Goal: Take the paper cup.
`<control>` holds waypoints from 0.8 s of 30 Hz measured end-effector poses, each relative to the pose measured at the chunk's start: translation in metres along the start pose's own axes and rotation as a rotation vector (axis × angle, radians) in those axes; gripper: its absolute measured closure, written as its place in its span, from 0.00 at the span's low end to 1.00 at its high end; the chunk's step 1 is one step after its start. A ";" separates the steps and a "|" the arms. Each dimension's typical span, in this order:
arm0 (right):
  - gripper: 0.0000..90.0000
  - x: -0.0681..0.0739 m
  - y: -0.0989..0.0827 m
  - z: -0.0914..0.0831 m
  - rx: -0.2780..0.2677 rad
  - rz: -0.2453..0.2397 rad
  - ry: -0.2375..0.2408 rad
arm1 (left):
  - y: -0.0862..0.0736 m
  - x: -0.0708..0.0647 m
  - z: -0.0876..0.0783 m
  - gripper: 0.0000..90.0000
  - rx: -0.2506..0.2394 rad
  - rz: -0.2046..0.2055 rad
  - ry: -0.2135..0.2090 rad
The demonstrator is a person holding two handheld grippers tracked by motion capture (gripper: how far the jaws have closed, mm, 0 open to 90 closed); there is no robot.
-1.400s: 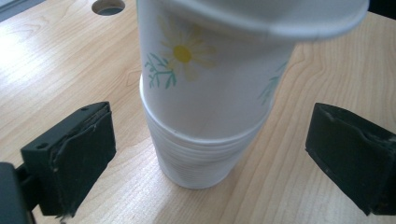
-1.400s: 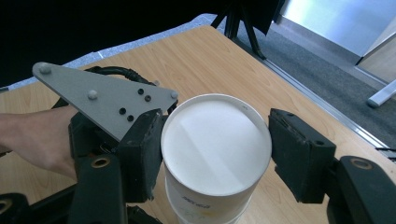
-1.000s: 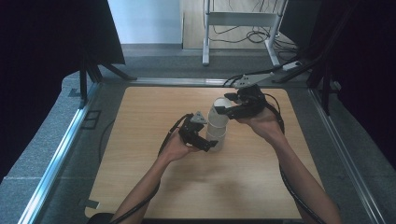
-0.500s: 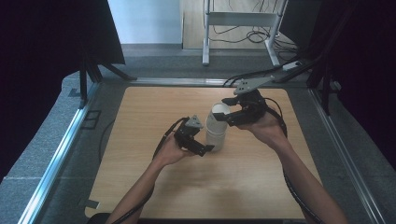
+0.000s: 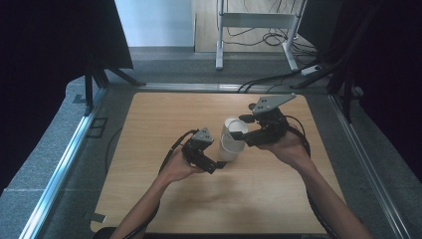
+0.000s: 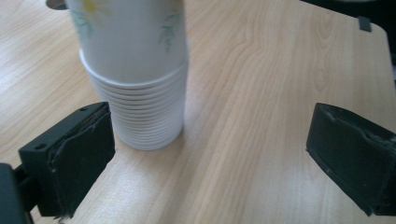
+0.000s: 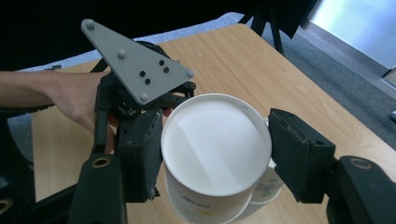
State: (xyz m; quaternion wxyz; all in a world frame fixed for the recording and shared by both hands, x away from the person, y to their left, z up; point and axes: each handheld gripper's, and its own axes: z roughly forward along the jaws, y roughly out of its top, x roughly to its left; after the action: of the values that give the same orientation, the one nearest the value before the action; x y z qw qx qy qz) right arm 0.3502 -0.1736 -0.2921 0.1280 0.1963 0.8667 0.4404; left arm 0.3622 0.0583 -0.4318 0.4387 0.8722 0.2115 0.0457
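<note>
The surface (image 5: pixel 164 199) is pale wood with a fine, wavy grain and rounded corners, matt and bare around the work. On it stands a stack of cups (image 5: pixel 232 142): white paper, smooth and slightly glossy, tapering downward, with the rolled rims of the nested cups showing as tight ribs near the base in the left gripper view (image 6: pixel 140 116). A faint print of a yellow flower and green leaves marks the cup walls. The claws are black and blocky, with flat rubbery pads scuffed at the edges.

The right claw (image 7: pixel 215 158) is clamped on the top cup (image 7: pixel 215 154), one pad pressing each side just under the round rim; the cup's plain white inside faces the camera, and more of the stack shows below it. In the high view the right claw (image 5: pixel 243 130) meets the top of the stack from the right.

The left claw (image 6: pixel 210 158) stands wide open and grips nothing. The base of the stack sits just beyond its left pad, close beside it, not between the pads. In the high view the left claw (image 5: pixel 219 164) lies low at the stack's foot, coming in from the left.
</note>
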 end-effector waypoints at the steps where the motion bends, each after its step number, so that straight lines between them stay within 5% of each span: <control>1: 0.41 0.001 -0.001 0.000 0.000 -0.003 0.002 | 0.000 -0.002 0.000 0.01 0.002 0.005 -0.002; 24: 0.41 0.020 -0.043 0.010 0.006 -0.012 0.048 | -0.016 -0.028 -0.005 0.02 -0.045 0.041 -0.052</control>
State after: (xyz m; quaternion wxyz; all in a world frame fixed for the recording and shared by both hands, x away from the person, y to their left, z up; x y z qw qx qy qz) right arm 0.3267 -0.1808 -0.3338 0.1093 0.1809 0.8721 0.4414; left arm 0.3300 0.0592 -0.4387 0.4626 0.8671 0.1809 0.0367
